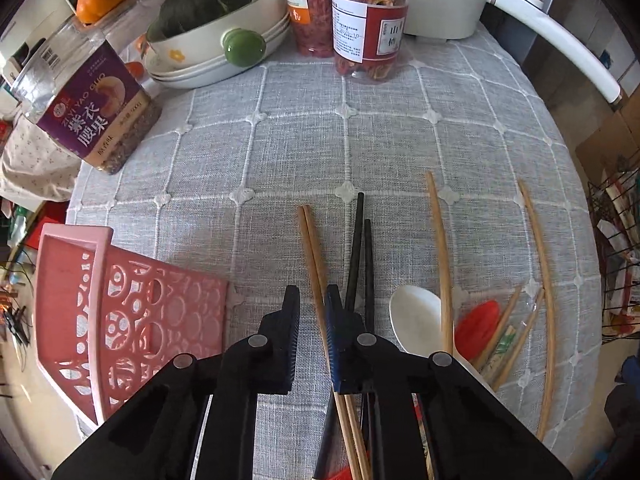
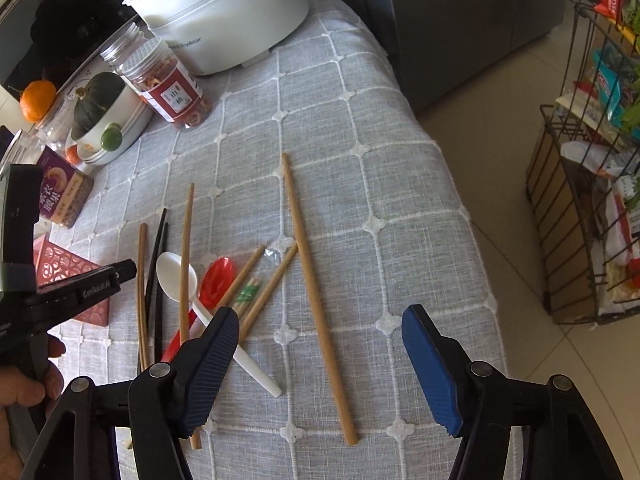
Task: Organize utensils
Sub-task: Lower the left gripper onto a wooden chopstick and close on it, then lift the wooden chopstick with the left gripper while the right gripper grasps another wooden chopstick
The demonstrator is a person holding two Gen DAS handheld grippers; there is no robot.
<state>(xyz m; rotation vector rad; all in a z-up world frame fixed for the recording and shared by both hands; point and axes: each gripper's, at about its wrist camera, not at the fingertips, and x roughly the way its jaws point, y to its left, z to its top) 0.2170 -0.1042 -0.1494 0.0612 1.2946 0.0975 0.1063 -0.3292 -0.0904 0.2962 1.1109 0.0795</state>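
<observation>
Chopsticks and spoons lie scattered low in the frame on the grey tablecloth (image 1: 360, 128); the left gripper (image 1: 314, 300) hangs over a wooden pair (image 1: 310, 240), jaws narrowed with a gap, gripping nothing, while the right gripper (image 2: 320, 320) gapes wide above one long chopstick (image 2: 316, 300)

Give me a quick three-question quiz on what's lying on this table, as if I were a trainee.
1. True or false: the white spoon lies inside the pink basket.
2. What sits in the white bowl? A) an orange B) a dark green squash C) a red jar
3. How many black chopsticks are on the cloth?

Key: 1 false; 2 B; 3 two.
</observation>
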